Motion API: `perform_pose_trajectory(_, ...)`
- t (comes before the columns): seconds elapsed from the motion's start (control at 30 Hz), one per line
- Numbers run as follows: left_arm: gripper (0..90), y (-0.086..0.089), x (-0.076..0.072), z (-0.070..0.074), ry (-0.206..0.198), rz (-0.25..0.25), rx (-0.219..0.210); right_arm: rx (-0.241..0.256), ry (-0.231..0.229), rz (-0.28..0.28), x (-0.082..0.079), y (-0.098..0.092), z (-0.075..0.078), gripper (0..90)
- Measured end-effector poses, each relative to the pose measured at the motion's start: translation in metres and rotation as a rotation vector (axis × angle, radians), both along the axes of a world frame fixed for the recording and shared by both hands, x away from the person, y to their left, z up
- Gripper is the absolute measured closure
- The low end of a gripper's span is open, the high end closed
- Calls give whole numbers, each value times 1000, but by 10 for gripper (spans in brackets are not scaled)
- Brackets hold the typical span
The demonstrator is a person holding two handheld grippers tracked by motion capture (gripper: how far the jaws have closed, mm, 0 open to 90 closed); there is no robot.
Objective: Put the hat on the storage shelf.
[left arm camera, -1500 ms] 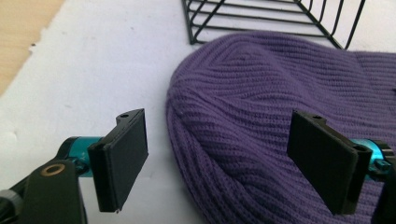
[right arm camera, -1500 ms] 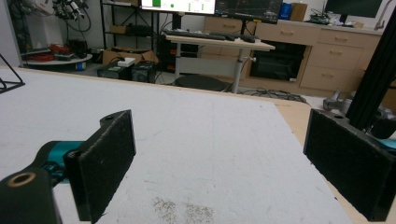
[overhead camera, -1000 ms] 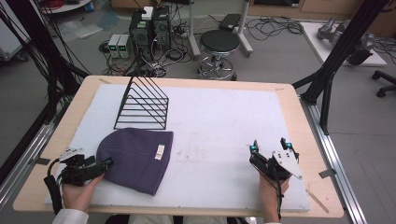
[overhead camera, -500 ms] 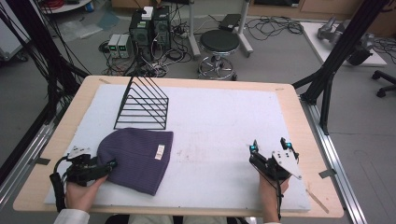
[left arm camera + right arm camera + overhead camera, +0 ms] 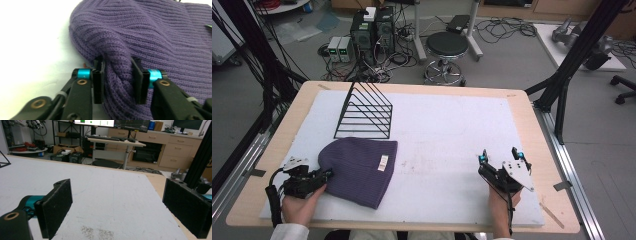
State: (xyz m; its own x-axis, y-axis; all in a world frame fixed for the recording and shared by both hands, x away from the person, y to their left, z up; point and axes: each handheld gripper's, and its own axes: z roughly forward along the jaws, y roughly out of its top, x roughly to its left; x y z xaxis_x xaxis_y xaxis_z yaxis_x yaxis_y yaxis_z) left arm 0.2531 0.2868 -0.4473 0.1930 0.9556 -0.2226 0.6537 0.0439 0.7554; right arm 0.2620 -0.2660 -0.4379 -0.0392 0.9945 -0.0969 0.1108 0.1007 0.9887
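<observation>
Left gripper [image 5: 116, 82] pinching fold of purple beanie [image 5: 360, 170] at crown edge. Right gripper [image 5: 500, 158] wide open, idle over bare mat [image 5: 452, 130]. Beanie flat, near rack [image 5: 364, 112]. Soft, light, floppy knit; probably best grabbed at thick fold or cuff.

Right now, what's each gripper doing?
Left gripper: shut on the purple beanie.
Right gripper: open, holding nothing.
</observation>
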Motion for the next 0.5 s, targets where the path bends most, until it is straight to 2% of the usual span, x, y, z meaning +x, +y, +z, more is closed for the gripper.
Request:
perform_pose_trajectory(0.13, 754, 2, 1, 0, -2, -20, -8, -1, 0, 0, 0, 0, 0, 84)
perform_pose_trajectory(0.2, 769, 1, 1, 1, -10, -29, 2, -5, -2, 1, 0, 0, 0, 85)
perform_pose_trajectory(0.43, 781, 4, 1, 1, -23, -50, -13, 0, -2, -1, 0, 0, 0, 85)
perform_pose_trajectory(0.5, 784, 4, 1, 2, -32, -59, -2, 0, -1, -1, 0, 0, 0, 84)
